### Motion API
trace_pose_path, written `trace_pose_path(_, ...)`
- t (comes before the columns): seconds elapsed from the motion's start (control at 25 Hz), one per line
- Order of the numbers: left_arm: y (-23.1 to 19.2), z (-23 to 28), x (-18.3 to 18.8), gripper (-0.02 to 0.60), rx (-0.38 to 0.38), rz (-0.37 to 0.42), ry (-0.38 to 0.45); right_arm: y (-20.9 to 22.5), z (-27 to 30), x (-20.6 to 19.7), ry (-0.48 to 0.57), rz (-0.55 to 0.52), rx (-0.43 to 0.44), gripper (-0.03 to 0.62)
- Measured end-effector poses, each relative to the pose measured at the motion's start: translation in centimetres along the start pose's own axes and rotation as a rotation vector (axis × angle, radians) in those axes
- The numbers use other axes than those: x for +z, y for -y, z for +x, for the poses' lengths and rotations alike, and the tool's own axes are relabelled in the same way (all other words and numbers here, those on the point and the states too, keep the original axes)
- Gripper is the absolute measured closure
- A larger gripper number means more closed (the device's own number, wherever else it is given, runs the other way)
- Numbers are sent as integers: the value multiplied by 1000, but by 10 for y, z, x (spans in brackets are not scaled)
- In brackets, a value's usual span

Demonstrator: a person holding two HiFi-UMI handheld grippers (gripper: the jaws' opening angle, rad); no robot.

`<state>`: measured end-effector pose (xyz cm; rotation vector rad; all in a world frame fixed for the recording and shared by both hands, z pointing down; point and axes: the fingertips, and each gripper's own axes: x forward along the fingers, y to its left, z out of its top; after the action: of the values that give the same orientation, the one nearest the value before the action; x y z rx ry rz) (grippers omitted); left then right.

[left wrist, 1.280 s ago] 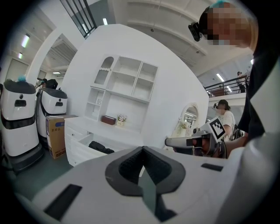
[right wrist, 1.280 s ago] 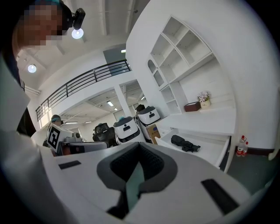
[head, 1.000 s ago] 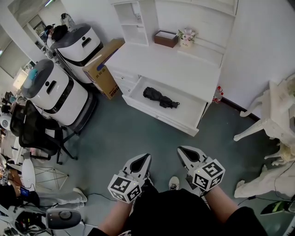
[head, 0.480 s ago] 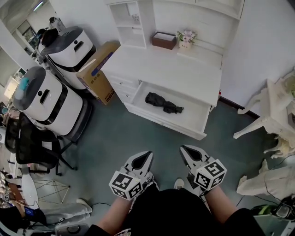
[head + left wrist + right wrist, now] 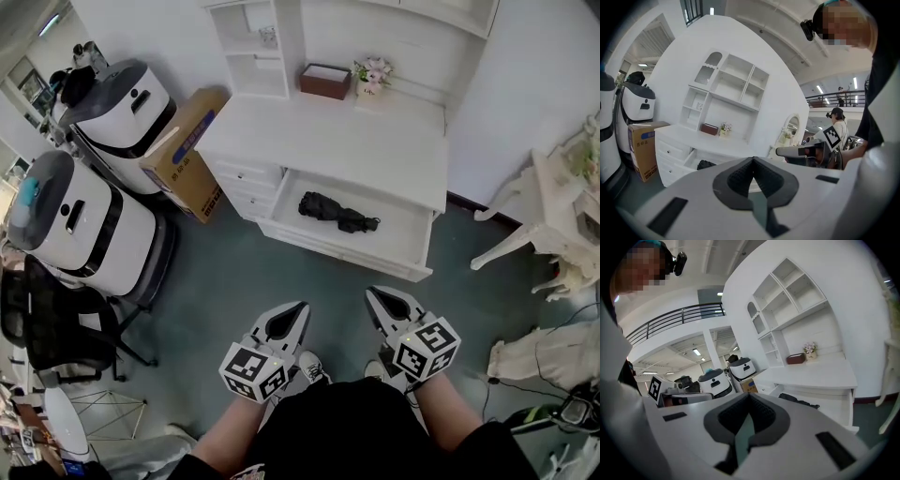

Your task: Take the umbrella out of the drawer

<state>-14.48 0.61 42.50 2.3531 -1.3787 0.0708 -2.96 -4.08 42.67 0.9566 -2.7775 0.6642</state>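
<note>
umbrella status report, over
Left hand-held gripper, right hand-held gripper: both shut, empty, well short. Folded black fabric umbrella lies in open white wooden drawer. Nothing over it.

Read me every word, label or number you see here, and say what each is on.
No text can be read.
Blue print on the cardboard box: too blurred to read.
Square black-and-white markers on the left gripper and right gripper: patterns only, no words.

Umbrella partly behind L tongs
</note>
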Motion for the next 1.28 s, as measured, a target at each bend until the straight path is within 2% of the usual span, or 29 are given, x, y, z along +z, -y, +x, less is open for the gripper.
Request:
trace_pose_path(0.32,-22,-14,9,578,-50,9,16,-23,16,2,16,-15,-48,592)
trace_pose_path(0.52,-26,-11,14,578,-56,7,18,-19,23,6,6,-29,-56,592)
trace_pose_path(0.68,-32,1,17,578,-51,12,14,-4,37,11,-3,-37,-48,592)
trace_pose_path(1.04,-60,36,37,578,31,10,51,44,87,28,-55,-72,6,591)
trace_pose_path(1.28,-72,67,39,578,48,11,60,81,113,30,-96,-72,28,591)
